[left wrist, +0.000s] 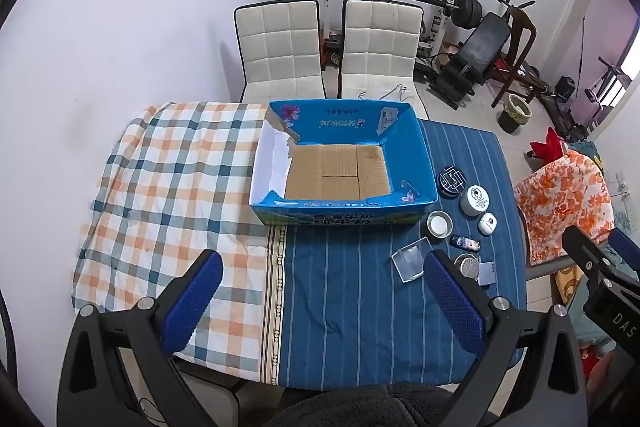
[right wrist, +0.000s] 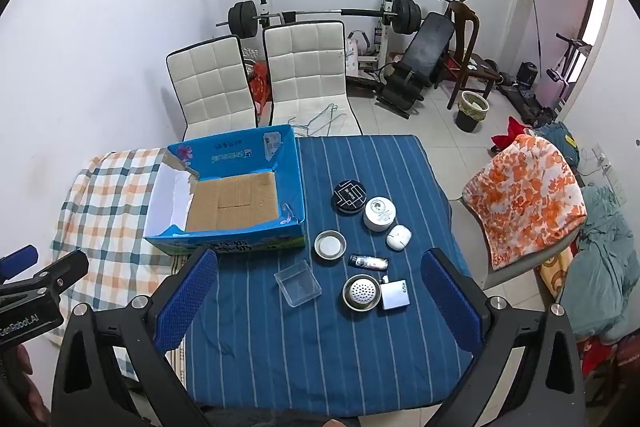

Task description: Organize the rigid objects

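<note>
An open blue cardboard box stands empty on the table. To its right on the blue striped cloth lie several small objects: a black round tin, a white jar, a white oval case, a metal lid, a lighter, a clear plastic box, a perforated metal strainer and a silver square case. My left gripper is open and empty, above the table's near edge. My right gripper is open and empty, above the objects.
A checked cloth covers the table's left half. Two white chairs stand behind the table. A chair with orange floral cloth is at the right. Weight bench and barbell stand at the back wall.
</note>
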{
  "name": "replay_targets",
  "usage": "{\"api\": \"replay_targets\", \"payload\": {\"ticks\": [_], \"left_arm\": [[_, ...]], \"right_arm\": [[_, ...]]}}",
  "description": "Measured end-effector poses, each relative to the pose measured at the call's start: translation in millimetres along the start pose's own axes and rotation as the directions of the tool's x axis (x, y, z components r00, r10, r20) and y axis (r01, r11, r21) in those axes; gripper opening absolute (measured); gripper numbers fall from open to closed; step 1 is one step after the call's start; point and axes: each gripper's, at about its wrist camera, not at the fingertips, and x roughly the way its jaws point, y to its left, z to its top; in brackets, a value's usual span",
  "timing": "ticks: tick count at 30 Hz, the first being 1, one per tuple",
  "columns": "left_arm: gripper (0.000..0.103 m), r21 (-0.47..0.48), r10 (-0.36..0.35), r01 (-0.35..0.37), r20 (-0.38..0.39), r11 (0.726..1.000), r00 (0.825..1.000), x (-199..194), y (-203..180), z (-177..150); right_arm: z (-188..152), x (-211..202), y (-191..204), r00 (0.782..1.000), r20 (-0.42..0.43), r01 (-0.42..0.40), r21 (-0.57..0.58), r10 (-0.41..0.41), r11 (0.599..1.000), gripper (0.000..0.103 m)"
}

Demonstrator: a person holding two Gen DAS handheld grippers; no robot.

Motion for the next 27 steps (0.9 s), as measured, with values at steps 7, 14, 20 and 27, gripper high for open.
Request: {"api": "replay_targets", "payload": {"ticks": [7, 14, 20, 27], "left_arm": [[0.103, 0.005, 0.005, -0.005, 0.004, 1.0, 1.0, 4.6, 1.1, 1.8], [0.103, 0.003, 0.004, -0.004, 0.004, 1.0, 1.0, 2.8, 1.3, 8.5], [0.103, 0.0, 0.006, -0.006, 0.003, 1.0, 1.0, 1.2, 1.9, 8.7], [0.103, 0.006, 0.006, -0.006, 0.004, 1.0, 1.0, 1.7, 1.1, 8.3]], "right_arm": [[-1.8, 1.6, 0.0, 1.0, -0.001, -0.003, 0.001, 0.003, 1.0, 0.103], [2.4, 5.8, -0.5, 1.0, -0.001, 0.0, 0.001, 0.0, 1.0, 0.103], [2.2, 5.4, 1.2, 1.0, 0.004, 0.003, 0.0, -0.003, 1.0, 0.103], [1.8, 2.8, 2.7, 1.0, 0.01, 0.005, 0.0, -0.005, 1.0, 0.103]]}}
